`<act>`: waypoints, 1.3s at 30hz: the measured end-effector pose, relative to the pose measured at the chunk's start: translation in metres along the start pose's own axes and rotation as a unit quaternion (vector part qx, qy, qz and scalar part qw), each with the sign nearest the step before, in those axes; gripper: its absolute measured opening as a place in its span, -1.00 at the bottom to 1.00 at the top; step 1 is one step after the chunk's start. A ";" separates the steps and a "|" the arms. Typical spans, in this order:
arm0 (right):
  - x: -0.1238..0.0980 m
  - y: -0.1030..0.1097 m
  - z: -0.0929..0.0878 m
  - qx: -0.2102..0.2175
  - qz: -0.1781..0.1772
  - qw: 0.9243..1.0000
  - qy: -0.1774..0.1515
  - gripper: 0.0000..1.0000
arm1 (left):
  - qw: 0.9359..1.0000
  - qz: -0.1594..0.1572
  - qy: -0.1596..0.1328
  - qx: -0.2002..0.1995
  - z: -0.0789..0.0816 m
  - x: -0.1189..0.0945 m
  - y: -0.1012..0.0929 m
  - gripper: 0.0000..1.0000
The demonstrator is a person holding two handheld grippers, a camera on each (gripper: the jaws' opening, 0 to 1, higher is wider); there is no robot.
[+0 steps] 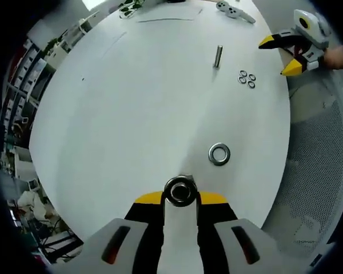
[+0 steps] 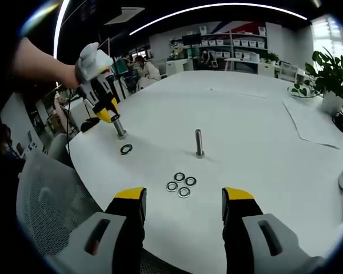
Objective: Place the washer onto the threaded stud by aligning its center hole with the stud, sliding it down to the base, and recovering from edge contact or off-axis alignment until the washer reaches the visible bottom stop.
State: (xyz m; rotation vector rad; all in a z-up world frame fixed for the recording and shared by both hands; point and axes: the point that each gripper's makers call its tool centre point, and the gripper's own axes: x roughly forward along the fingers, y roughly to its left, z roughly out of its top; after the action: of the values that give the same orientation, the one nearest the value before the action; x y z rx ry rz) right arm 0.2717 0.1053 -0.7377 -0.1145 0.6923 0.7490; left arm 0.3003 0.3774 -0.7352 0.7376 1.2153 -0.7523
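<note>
White round table (image 1: pixel 131 114). L gripper (image 1: pixel 180 197) clenched on the top of an upright threaded stud (image 1: pixel 179 192); in the left gripper view its yellow-tipped jaws meet on either side of the stud head, seen end-on. In the right gripper view the same L gripper (image 2: pixel 108 114) comes in from the left, held by a person's hand, tips on the stud (image 2: pixel 120 128), which stands on the table near the edge.

Large washer (image 1: pixel 219 154) lies flat on the table just beside that stud, not on it; also seen in the right gripper view (image 2: pixel 126 149).

Second stud (image 1: pixel 218 56) stands free near table centre, well apart from the held one (image 2: pixel 199 142). Cluster of four small washers (image 1: pixel 247 79) lies flat near it, washers touching or nearly so (image 2: pixel 181 184).

R gripper (image 2: pixel 183 200) released, jaws wide apart, nothing btwn them, hovering at the table edge w/ the small washers ahead of the tips. In the left gripper view it sits at upper right (image 1: pixel 283 56), also spread.

Mesh chair back (image 1: pixel 320 171) beside the table. Potted plant (image 2: pixel 331 74) on the far side.
</note>
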 end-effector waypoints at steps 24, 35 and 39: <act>-0.002 -0.003 0.001 0.001 -0.010 1.000 -0.004 0.11 | 1.000 -0.011 0.018 -0.004 -0.006 0.030 -0.002 -0.63; -0.001 -0.005 0.000 0.001 -0.013 1.000 -0.002 0.11 | 0.999 -0.016 0.031 -0.003 -0.009 0.039 -0.005 -0.63; -0.001 -0.005 0.000 0.000 -0.013 1.000 -0.002 0.11 | 0.999 -0.018 0.032 -0.006 -0.010 0.041 -0.004 -0.63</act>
State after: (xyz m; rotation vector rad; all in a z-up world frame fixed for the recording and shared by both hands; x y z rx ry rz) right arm 0.2742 0.1012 -0.7372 -0.1214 0.6862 0.7238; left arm 0.2991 0.3785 -0.7779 0.7359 1.2924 -0.7554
